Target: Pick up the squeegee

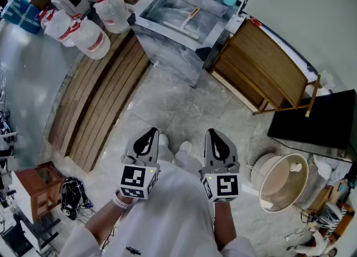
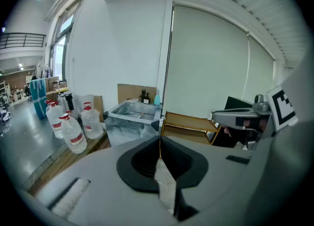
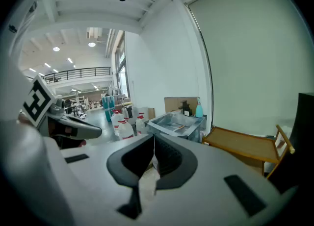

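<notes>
The squeegee (image 1: 189, 18), a pale bar with an orange handle, lies inside a steel sink basin (image 1: 159, 33) at the far side of the floor. In the left gripper view the squeegee (image 2: 142, 115) is a small streak in the basin. Both grippers are held close to the person's body, well short of the sink. My left gripper (image 1: 146, 134) is shut with its black jaws pressed together and nothing between them. My right gripper (image 1: 216, 135) is shut and empty as well. In their own views, the left gripper (image 2: 159, 140) and right gripper (image 3: 153, 139) point toward the sink.
Several water jugs (image 1: 83, 27) stand on wooden pallets (image 1: 103, 97) at the left. A wooden rack (image 1: 268, 69) leans right of the sink, beside a black panel (image 1: 321, 119). A round tub (image 1: 287, 180) sits at the lower right. Marble floor (image 1: 184, 111) lies between me and the sink.
</notes>
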